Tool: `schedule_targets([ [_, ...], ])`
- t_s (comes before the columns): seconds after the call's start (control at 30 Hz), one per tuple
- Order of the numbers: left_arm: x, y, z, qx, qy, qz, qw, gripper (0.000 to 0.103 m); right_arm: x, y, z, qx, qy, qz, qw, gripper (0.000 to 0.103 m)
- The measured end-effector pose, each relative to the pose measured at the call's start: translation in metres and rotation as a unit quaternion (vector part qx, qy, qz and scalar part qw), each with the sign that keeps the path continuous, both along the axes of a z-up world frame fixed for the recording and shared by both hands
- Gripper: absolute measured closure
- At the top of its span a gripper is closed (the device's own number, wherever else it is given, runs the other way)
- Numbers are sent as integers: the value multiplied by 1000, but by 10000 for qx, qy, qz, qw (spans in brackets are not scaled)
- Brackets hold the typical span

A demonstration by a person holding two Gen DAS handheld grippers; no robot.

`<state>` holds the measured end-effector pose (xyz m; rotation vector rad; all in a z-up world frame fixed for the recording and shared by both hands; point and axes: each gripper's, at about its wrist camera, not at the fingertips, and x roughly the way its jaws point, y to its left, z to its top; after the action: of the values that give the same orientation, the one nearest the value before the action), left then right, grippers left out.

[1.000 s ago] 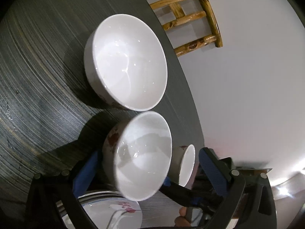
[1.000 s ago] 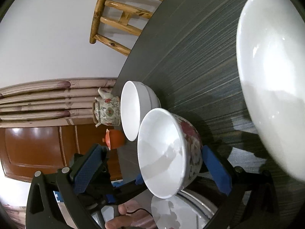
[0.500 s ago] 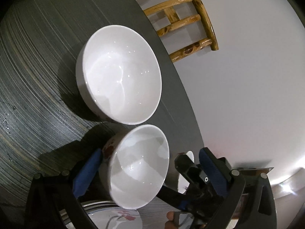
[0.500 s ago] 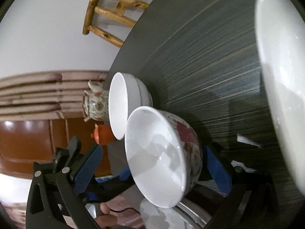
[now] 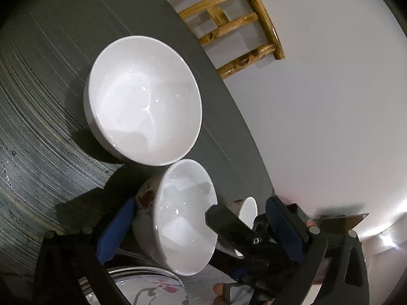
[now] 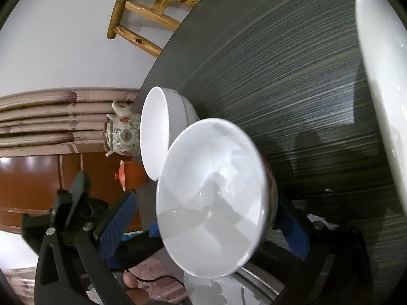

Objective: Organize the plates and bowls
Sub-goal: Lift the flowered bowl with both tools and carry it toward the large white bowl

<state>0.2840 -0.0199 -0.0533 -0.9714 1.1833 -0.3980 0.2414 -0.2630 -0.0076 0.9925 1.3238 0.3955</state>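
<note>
Floral bowl (image 5: 178, 218) is up off the table, left gripper (image 5: 198, 228) and right gripper (image 6: 203, 218) both spread around it w/ pads at its sides. Can't tell which really pinches it. Next prob nest it in big bowl (image 5: 142, 101).

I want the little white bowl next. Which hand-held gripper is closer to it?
Right. The right hand-held gripper points straight at the little white bowl, just past the flowered bowl. The left hand-held gripper sees it off to the side, beyond the right one.
</note>
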Motion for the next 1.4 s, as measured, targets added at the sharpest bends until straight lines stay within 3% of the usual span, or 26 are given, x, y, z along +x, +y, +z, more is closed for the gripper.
schedule_targets([
  [0.17,3,5,-15,-147,249,96,9995,0,1,-2,-5,115,67,11,9999,0],
  [0.53,6,-5,-14,126,100,-85,9998,0,5,-2,-5,67,36,27,10000,0],
  [0.77,4,0,-21,-170,166,-40,9997,0,1,3,0,-253,-60,224,9994,0],
  [0.83,4,-3,-23,-31,188,-146,9997,0,1,4,1,-295,-72,272,9992,0],
  [0.93,6,-6,-30,-180,372,-106,9991,0,1,3,0,-278,-68,268,9992,0],
  [1.23,6,-8,-19,-108,219,-126,9996,0,2,5,6,-312,-196,375,9986,0],
  [1.4,10,-7,-25,-116,331,-87,9993,0,4,8,6,-419,-183,440,9980,0],
])
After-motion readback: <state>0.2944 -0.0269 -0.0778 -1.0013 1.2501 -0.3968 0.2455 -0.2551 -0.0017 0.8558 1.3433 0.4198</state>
